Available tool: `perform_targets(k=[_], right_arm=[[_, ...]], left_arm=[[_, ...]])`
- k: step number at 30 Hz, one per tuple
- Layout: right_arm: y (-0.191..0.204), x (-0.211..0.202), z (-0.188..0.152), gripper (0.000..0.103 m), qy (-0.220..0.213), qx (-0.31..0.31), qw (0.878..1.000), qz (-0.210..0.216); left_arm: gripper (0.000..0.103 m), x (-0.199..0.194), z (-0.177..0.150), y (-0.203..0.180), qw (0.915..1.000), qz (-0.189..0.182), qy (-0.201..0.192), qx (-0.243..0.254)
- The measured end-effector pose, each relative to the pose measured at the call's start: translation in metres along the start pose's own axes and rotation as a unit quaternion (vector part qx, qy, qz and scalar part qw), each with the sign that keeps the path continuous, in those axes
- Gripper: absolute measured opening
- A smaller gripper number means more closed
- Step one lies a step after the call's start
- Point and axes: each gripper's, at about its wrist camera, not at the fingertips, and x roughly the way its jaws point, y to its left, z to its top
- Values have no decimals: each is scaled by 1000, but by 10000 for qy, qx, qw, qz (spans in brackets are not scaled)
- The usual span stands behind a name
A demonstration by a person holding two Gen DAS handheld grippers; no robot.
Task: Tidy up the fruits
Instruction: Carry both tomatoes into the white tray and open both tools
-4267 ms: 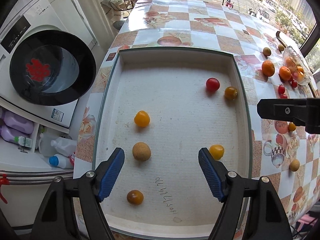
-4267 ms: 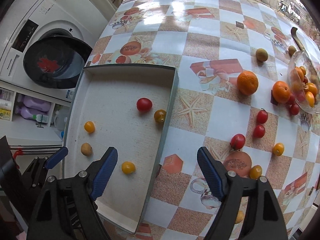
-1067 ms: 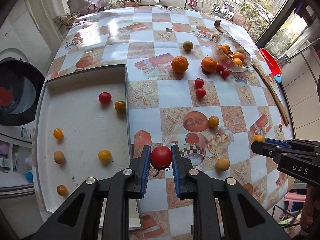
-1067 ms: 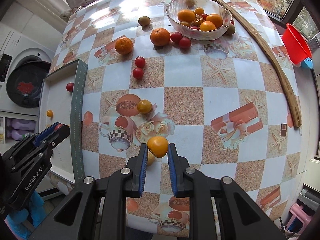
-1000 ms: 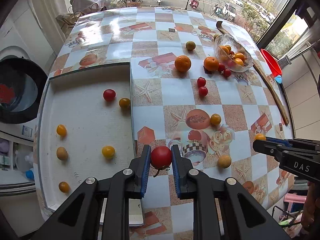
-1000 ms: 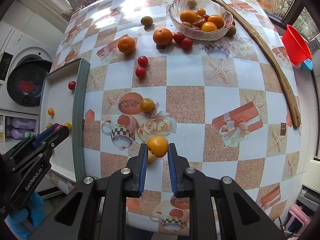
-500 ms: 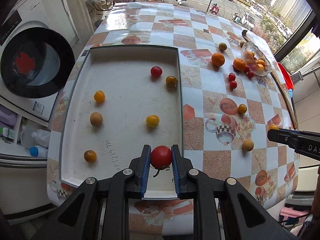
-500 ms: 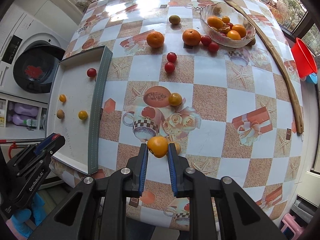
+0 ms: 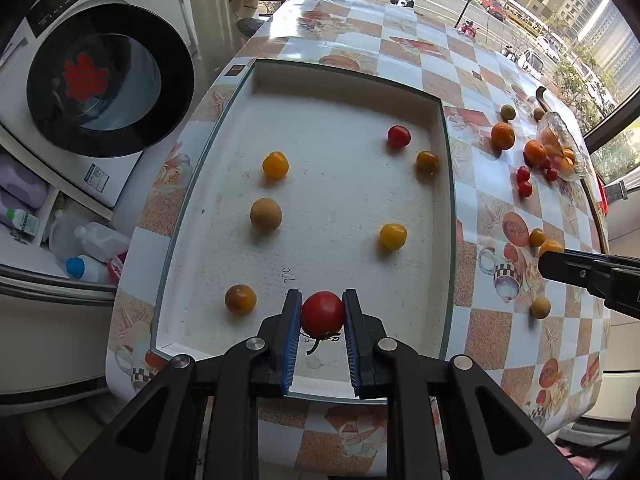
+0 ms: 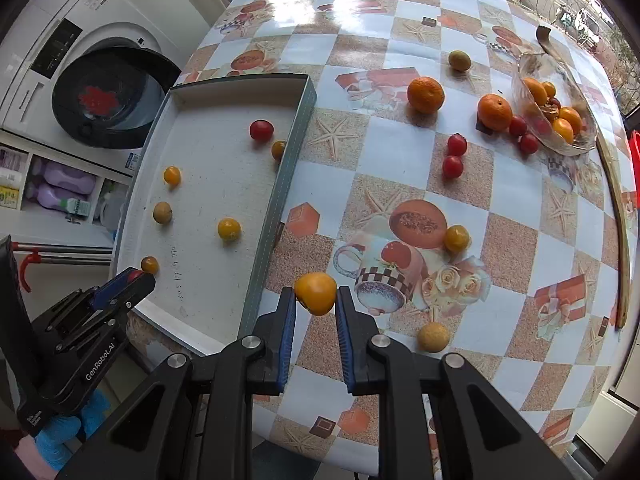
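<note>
My left gripper [image 9: 322,314] is shut on a red tomato [image 9: 322,313] and hangs over the near end of the shallow white tray [image 9: 447,208]. Several small fruits lie in that tray: a red tomato [image 9: 399,136], yellow ones [image 9: 275,164] [image 9: 393,236] and a tan one [image 9: 265,214]. My right gripper [image 10: 316,290] is shut on a yellow-orange tomato [image 10: 315,287] above the checked tablecloth, just right of the tray's rim [image 10: 276,208]. In the right wrist view the left gripper [image 10: 132,280] shows at the tray's near corner.
Loose fruits dot the tablecloth: two oranges [image 10: 425,94] [image 10: 495,112], red tomatoes [image 10: 453,166], a yellow one [image 10: 456,238], a tan one [image 10: 433,337]. A glass bowl [image 10: 576,145] of fruit and a long wooden stick [image 10: 622,216] lie at the right. A washing machine [image 9: 104,80] stands left of the table.
Both grippers have carried their fruits leftward: the left one now hangs over the tray's near end instead of the tablecloth, and the right one has come close to the tray's rim. Both stayed shut.
</note>
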Motion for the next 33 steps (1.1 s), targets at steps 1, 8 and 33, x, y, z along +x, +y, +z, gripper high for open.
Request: perform_targets(k=[1,8,33], right_arm=[[4,3,4,22,16,-27,10000,13],[31,29,32,22,96,-301,9995,89],[59,107,88,23,456,-320,9984,98]], left_arm=[[22,3,2,1,10000,-2,6,-1],[22,25,12,0,10000,29,37,66],[26,54,16,7,9993,218,168,253]])
